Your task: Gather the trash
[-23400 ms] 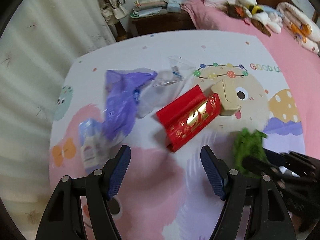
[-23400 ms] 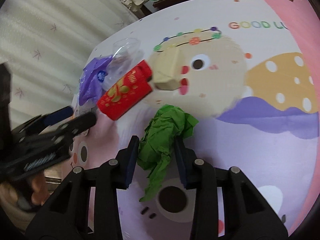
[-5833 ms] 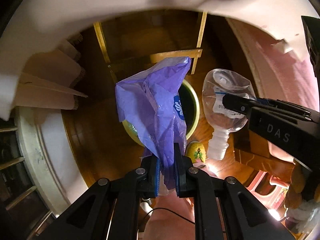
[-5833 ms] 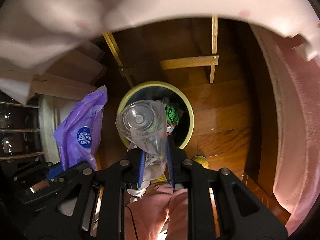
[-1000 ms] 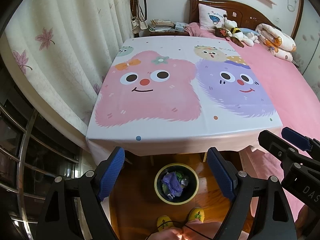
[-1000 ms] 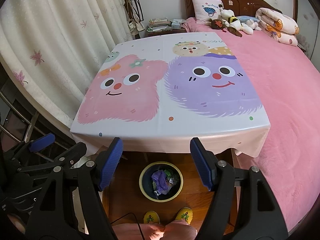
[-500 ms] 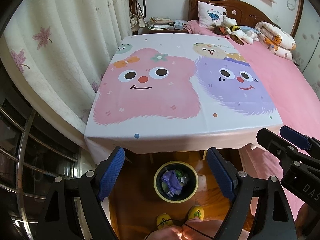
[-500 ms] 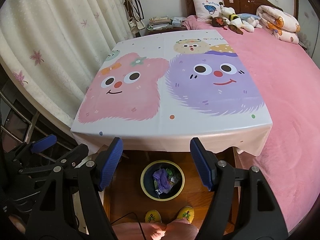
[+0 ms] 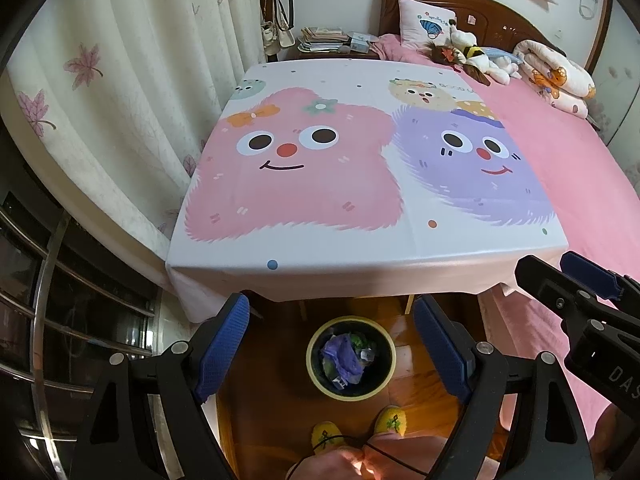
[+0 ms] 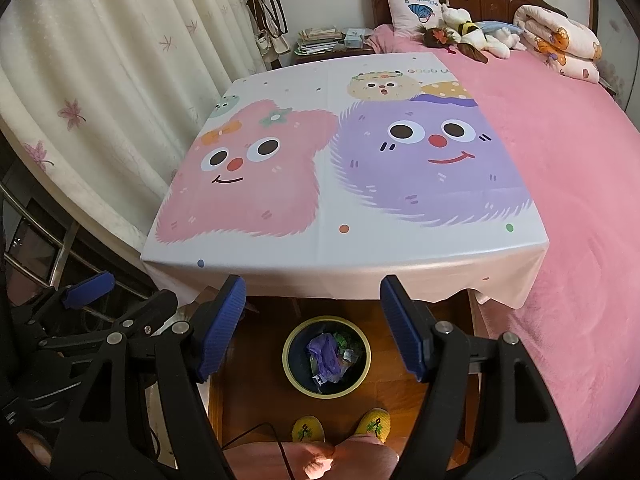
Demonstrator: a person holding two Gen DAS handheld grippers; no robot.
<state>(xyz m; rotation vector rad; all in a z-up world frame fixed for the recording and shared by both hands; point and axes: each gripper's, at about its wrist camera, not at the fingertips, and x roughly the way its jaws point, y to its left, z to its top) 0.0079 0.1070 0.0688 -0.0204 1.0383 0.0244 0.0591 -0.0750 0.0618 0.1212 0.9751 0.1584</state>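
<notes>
We hold both grippers high above the desk edge, looking down; the bin stands on the wooden floor directly below, framed between the fingers in each wrist view. Left gripper: fingers wide apart, nothing between them. Right gripper: fingers likewise spread, empty. The bin lies straight down and slightly forward of both; it sits a little nearer centre in the left view, so we judge neither hand clearly closer. Trash sits inside the bin: a crumpled purple plastic bag, a green scrap, and a clear piece we cannot identify at this size. The bin is round with a yellow rim and dark interior, so no long axis to align to. The cartoon tablecloth shows no loose items on it. We judge collection complete or nearly so; nothing on the desk calls for a next grasp. Yellow slippers just behind the bin
</notes>
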